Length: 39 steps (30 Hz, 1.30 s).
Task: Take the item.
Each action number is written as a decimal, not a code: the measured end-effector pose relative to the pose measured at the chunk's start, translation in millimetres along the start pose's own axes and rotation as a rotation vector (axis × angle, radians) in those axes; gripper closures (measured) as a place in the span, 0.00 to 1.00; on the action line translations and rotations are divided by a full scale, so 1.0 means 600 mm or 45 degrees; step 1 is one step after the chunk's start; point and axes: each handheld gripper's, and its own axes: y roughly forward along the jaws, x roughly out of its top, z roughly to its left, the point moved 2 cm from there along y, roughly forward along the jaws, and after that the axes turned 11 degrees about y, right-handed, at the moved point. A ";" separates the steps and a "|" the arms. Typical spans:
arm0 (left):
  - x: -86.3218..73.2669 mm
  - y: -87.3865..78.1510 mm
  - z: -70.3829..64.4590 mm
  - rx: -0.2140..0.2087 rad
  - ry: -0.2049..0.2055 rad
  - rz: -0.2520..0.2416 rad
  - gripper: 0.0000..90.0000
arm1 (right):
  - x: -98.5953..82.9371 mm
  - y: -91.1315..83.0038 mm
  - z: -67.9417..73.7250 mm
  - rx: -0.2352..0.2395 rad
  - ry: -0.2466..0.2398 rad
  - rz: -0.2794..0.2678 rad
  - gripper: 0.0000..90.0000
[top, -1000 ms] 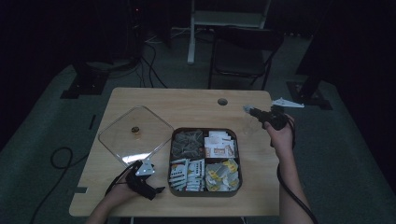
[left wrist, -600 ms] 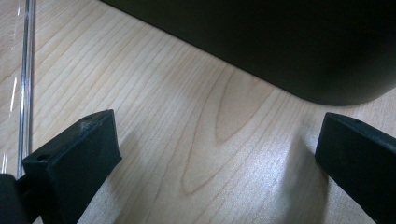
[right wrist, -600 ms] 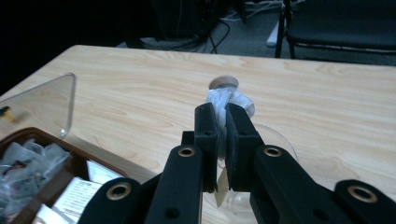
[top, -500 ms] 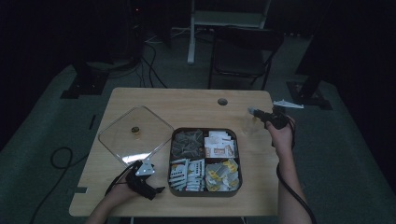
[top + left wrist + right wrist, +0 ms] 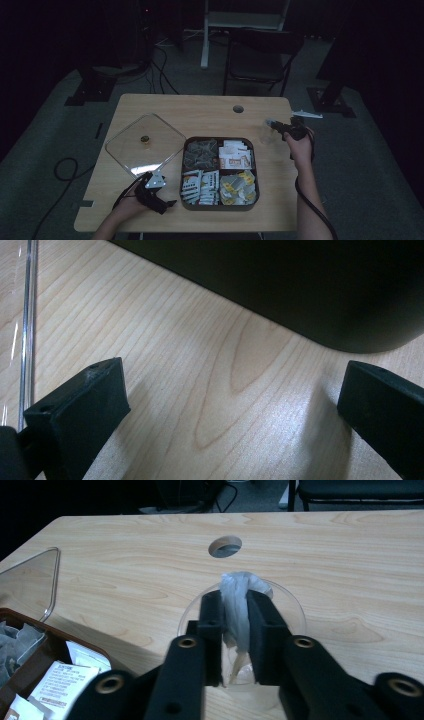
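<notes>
My right tongs [image 5: 235, 630] are clamped on a soft, light tea bag [image 5: 239, 611], held over a clear glass [image 5: 280, 597] just right of the compartment tray [image 5: 220, 205]; I judge a mid-body pinch best. My left tongs [image 5: 225, 405] rest apart on the bench [image 5: 200, 107], left of the tray.

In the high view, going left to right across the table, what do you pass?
Clear lid → left gripper → compartment tray → clear cup → right gripper, jaws shut on a white sachet over the cup.
</notes>
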 end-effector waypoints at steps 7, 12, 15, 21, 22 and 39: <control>0.000 0.000 0.000 0.000 0.000 0.001 0.00 | -0.001 -0.008 0.000 0.008 0.018 -0.041 0.73; 0.000 0.000 0.000 0.000 0.000 -0.001 0.00 | -0.003 -0.017 0.005 0.003 0.001 -0.062 0.65; 0.000 0.000 0.000 0.000 0.000 -0.001 0.00 | -0.004 -0.024 0.007 -0.013 -0.017 -0.082 0.57; 0.000 0.000 0.000 0.000 0.000 0.000 0.00 | -0.009 -0.037 0.011 -0.015 -0.044 -0.118 0.49; 0.000 0.000 0.000 0.000 0.000 0.000 0.00 | -0.011 -0.039 0.012 -0.013 -0.050 -0.122 0.49; 0.000 0.000 0.000 0.000 0.000 0.000 0.00 | -0.049 -0.068 0.035 0.045 -0.133 -0.158 0.26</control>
